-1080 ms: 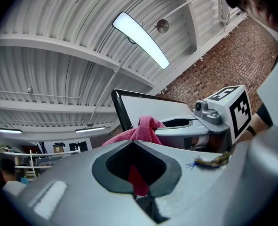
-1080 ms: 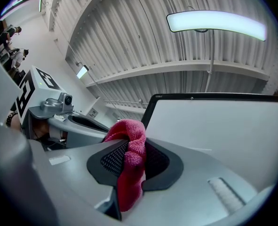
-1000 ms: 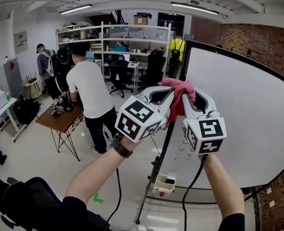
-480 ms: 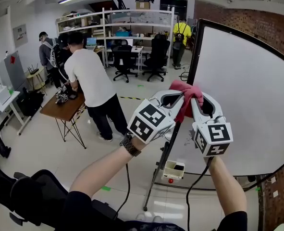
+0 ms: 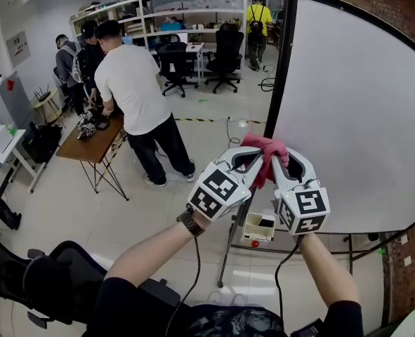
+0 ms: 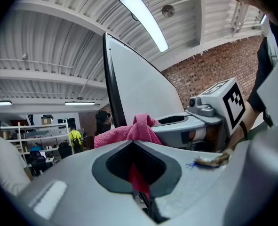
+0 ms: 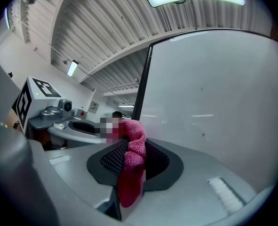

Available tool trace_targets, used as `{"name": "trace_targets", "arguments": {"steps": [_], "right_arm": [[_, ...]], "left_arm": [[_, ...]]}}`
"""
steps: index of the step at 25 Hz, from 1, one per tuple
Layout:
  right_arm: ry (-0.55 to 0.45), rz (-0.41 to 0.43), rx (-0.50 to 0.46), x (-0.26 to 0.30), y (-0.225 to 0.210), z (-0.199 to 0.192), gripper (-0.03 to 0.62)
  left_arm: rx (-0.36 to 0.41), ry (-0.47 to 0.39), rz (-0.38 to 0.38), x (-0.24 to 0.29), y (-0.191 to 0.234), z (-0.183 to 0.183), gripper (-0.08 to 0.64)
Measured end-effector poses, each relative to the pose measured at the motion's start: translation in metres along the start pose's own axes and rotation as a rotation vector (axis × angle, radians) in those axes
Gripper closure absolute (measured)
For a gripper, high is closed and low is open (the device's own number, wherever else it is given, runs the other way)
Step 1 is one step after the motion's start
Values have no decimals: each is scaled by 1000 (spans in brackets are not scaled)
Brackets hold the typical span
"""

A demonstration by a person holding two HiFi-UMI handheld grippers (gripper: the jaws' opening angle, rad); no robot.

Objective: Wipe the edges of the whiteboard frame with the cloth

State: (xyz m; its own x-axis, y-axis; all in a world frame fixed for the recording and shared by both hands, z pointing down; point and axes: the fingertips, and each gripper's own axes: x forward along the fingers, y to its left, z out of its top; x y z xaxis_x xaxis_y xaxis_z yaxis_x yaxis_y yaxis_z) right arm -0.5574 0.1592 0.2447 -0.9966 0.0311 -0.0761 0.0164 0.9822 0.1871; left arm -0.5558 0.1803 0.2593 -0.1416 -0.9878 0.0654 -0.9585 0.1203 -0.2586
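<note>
- The left gripper (image 5: 255, 156) is clenched on the cloth (image 5: 265, 148); its own view shows a pink fold pinched between the jaws.
- The right gripper (image 5: 281, 161) also clamps the cloth, at 3 o'clock of the left one, with their tips nearly touching.
- The cloth sits low on the left edge of the frame (image 5: 280, 69); contact looks likely but not certain.
- Progress: wiping seems under way on that edge. No view shows which parts are clean. The stretch toward 12 o'clock and the top, right and bottom edges look left to do.
</note>
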Motion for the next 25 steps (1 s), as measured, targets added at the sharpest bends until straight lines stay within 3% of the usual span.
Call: {"name": "trace_targets", "arguments": {"steps": [5,13,21,25], "right_arm": [[114,0,68,0,14,-69,514],[390,15,127,-14,58,-212,512],[568,4,154,-29,94,-288,512],[635,3,116,-43,114,-332,512]], "left_arm": [[-58,83,10,1,-9,-65,558],[-230,197,-16,-5,-45,-180,558],[-305,267,-55,-15,-66,-246,558],[-350,299,-81,-18,-83,-282,558]]}}
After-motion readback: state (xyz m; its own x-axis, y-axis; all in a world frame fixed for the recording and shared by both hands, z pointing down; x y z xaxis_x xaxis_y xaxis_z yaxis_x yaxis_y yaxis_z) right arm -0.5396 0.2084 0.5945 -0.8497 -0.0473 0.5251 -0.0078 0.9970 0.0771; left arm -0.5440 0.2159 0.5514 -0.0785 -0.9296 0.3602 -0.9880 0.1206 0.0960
